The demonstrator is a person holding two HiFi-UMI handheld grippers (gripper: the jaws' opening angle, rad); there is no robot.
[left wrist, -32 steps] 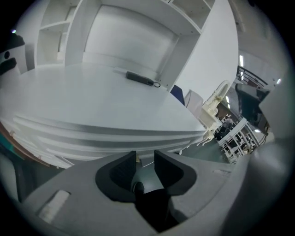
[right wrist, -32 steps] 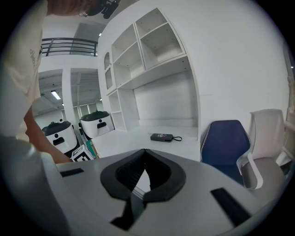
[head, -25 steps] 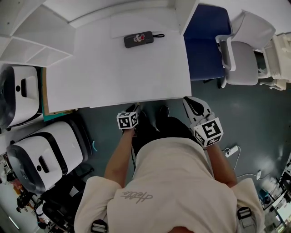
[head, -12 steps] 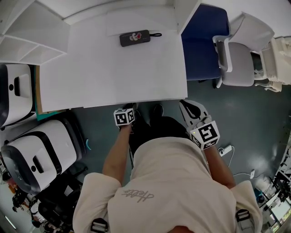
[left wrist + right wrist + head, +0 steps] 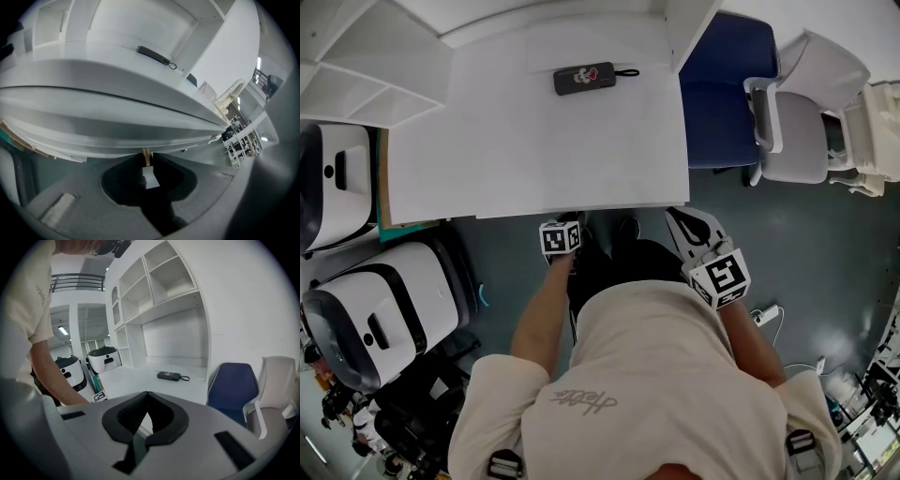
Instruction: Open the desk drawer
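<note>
My left gripper (image 5: 146, 158) is pushed in under the front of the white desk (image 5: 534, 150), with its marker cube (image 5: 562, 237) just clear of the desk's edge. Its jaws have just been closing and now stand narrow, pinching a thin lip on the lower edge of the drawer front (image 5: 117, 136). A small tan strip of that edge shows right at the jaw tips. The drawer front runs as a long pale band directly above and ahead of these jaws, stretching far to either side. It sits flush under the desk top, not pulled out. Farther ahead and higher, on the desk top, a dark case (image 5: 153, 54) with a cord loop lies well apart from the gripper. My right gripper (image 5: 147, 394) hovers off to the right of the left one, near the desk's front corner, touching nothing. Its jaws are pressed together at the tips with nothing in them. Ahead of it and to its right stands a blue chair (image 5: 233, 385), with a pale chair (image 5: 276, 390) just to the right of that. To the left of my left gripper, two white-and-black machines (image 5: 375, 309) stand on the floor beside the desk.
</note>
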